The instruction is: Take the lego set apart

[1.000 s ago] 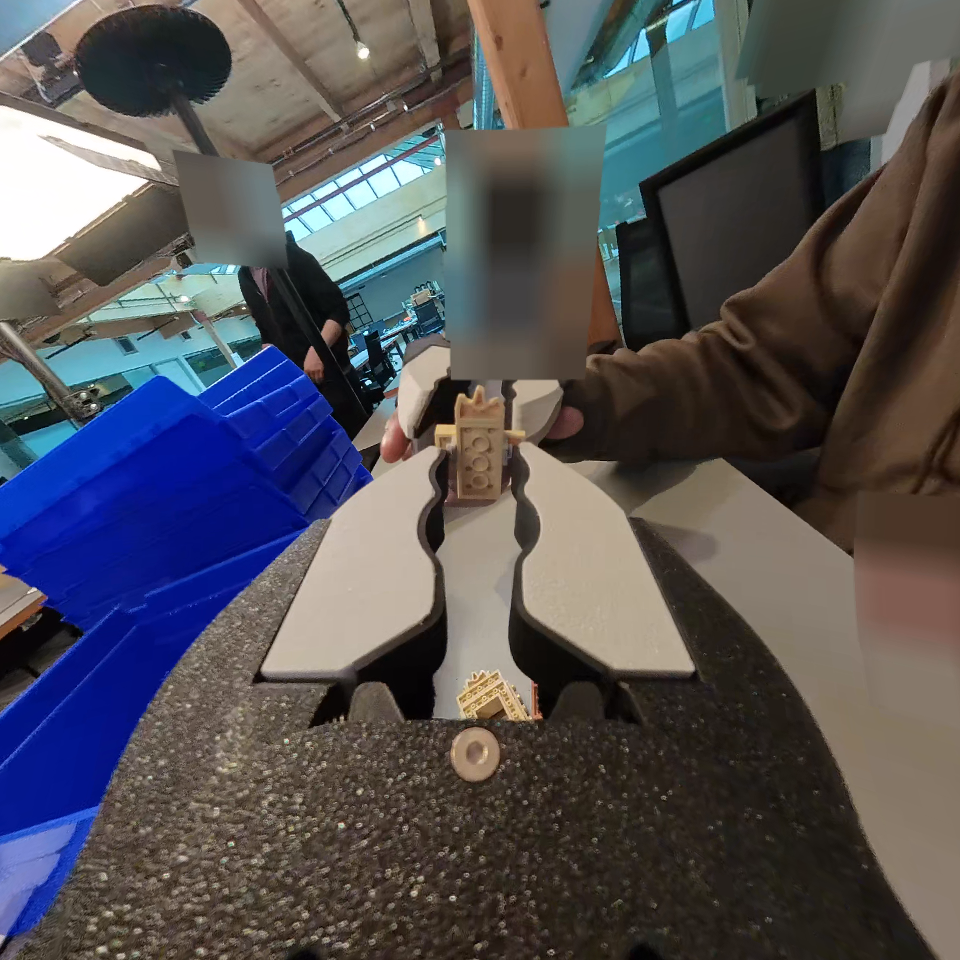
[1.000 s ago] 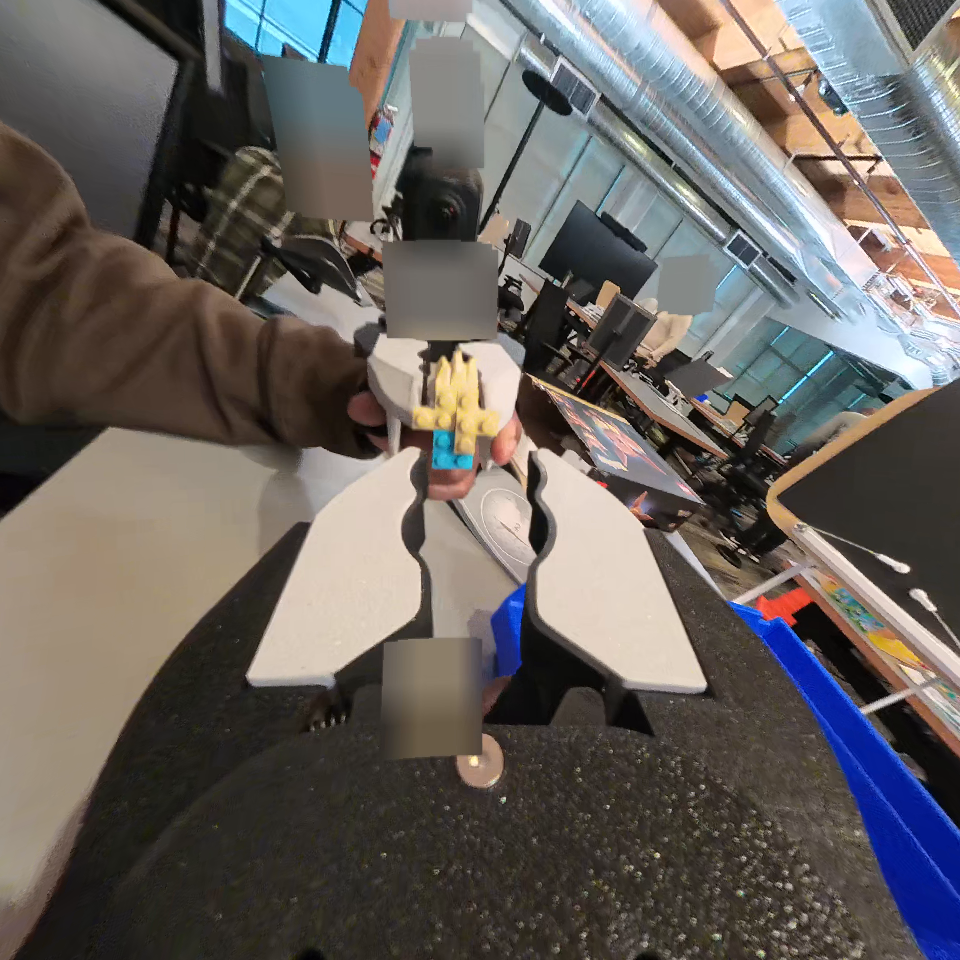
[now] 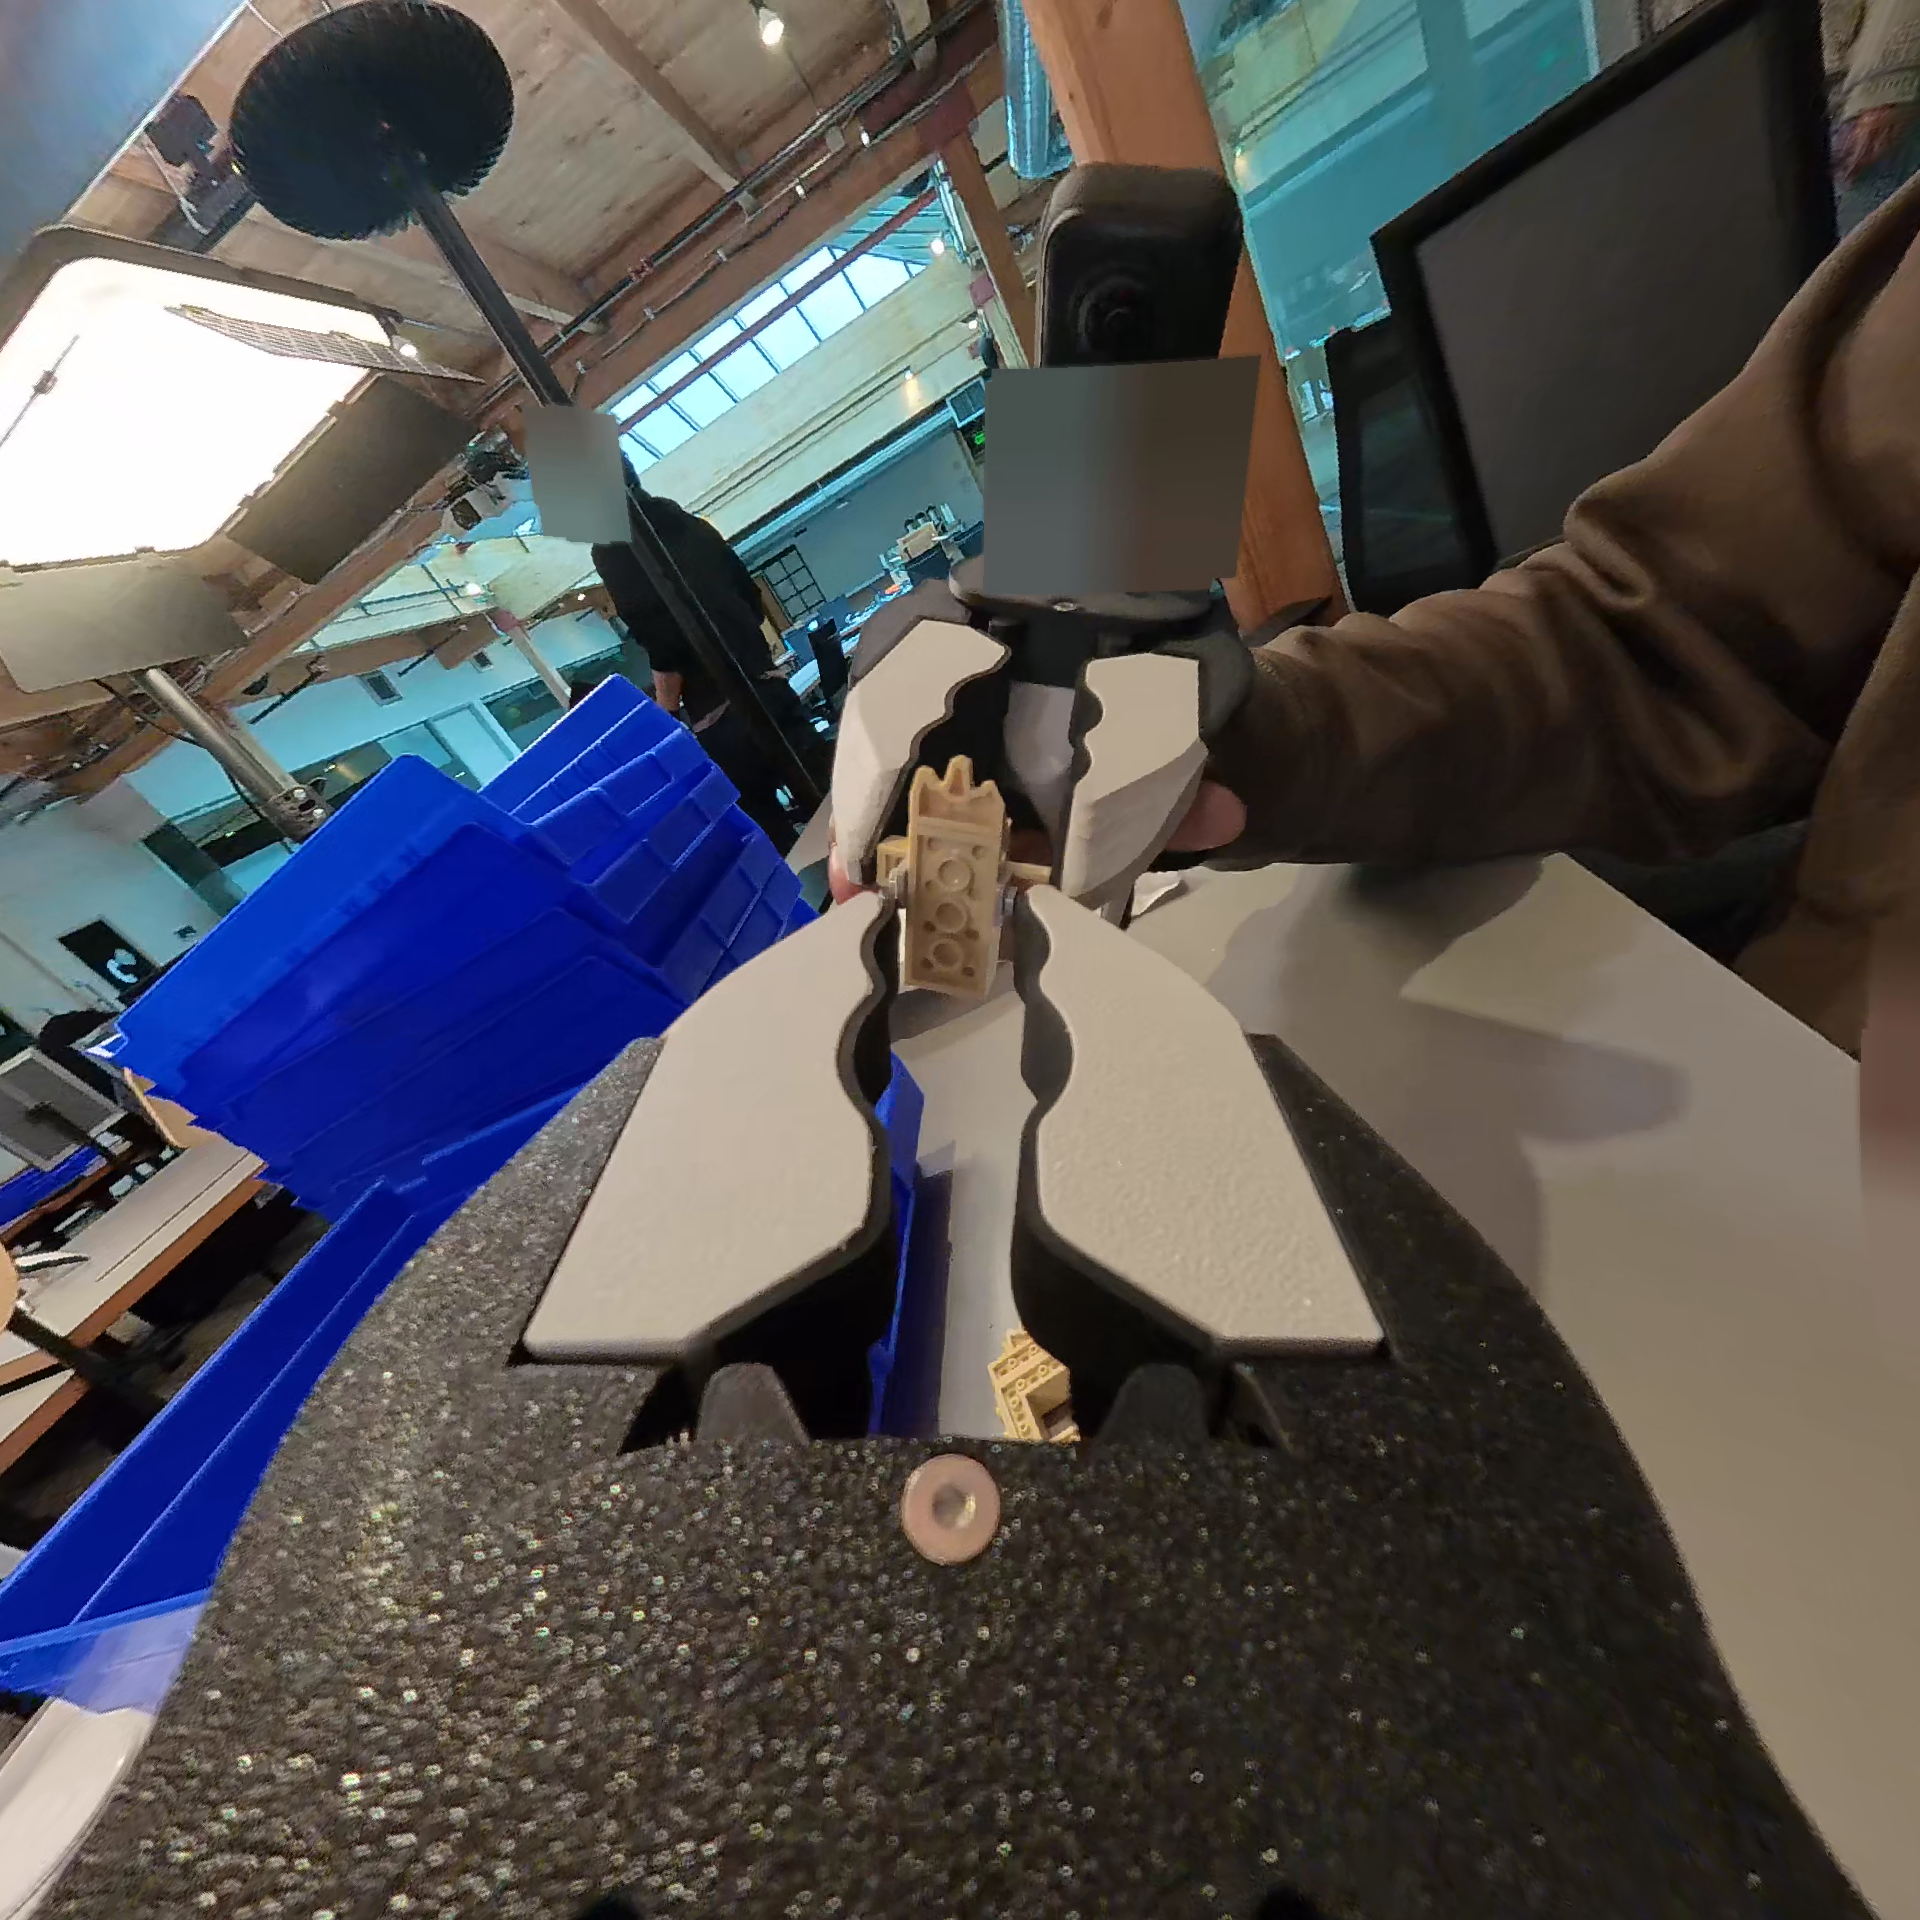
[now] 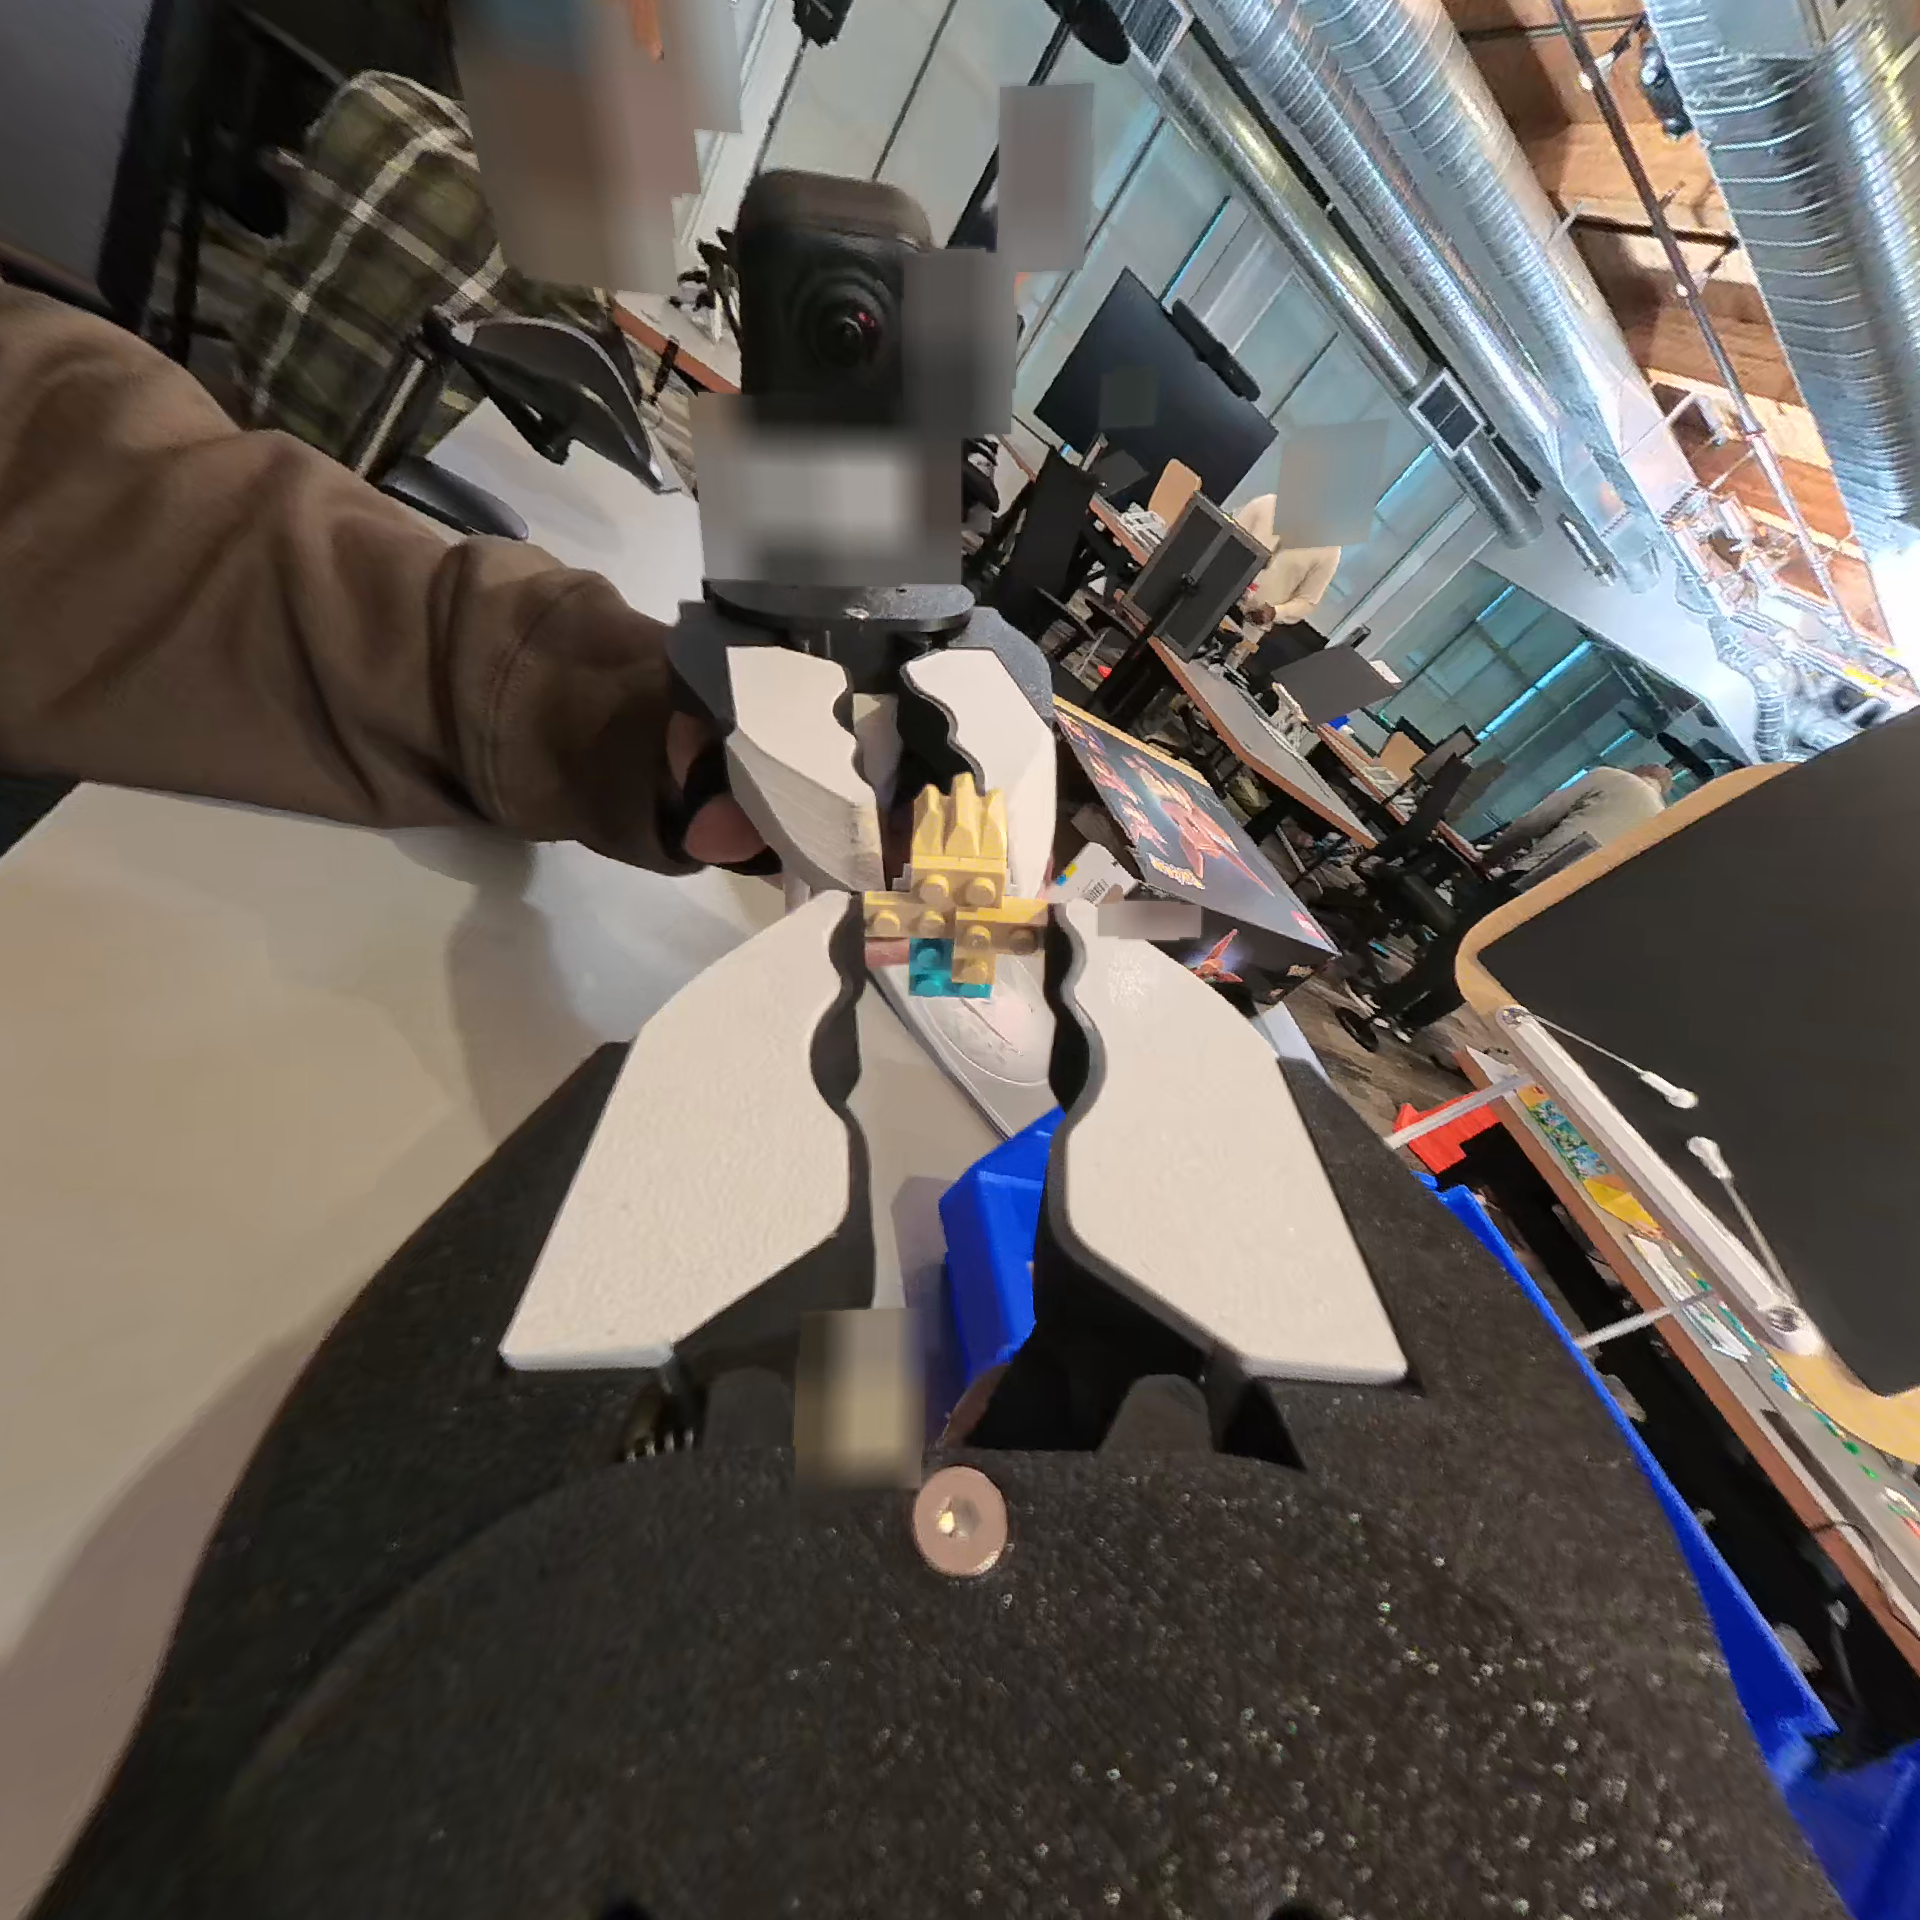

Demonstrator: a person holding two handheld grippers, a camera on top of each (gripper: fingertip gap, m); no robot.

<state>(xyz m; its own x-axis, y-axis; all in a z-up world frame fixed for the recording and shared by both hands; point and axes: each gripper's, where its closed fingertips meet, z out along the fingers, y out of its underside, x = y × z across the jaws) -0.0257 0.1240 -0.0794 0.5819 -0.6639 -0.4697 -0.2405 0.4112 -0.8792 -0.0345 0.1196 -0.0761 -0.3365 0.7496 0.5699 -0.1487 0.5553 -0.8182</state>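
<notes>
Two handheld grippers with pale grey fingers meet over one small build of tan and yellow studded plastic bricks point(image 3: 948, 906), at the centre of both views, held in the air above the grey tabletop point(image 3: 1455, 1039).

The left gripper point(image 3: 948, 906) has its jaws narrowly parted and pinches the build: both fingertips press on its sides, on small grey pins. From this side the build shows its tan underside with round sockets, three points on top.

The right gripper point(image 4: 956, 920) is spread a little wider, and its tips press on the two ends of the yellow cross-plate. One turquoise brick point(image 4: 928, 966) sits under that plate.

A brown sleeve point(image 4: 312, 644) reaches in from the left of the right wrist view.

Several blue plastic bins point(image 3: 436, 935) are stacked at the left of the left wrist view; their contents are hidden. More tan bricks point(image 3: 1029, 1387) lie on the table low in that frame. One dark printed box point(image 4: 1195, 831) lies right of centre in the right wrist view.
</notes>
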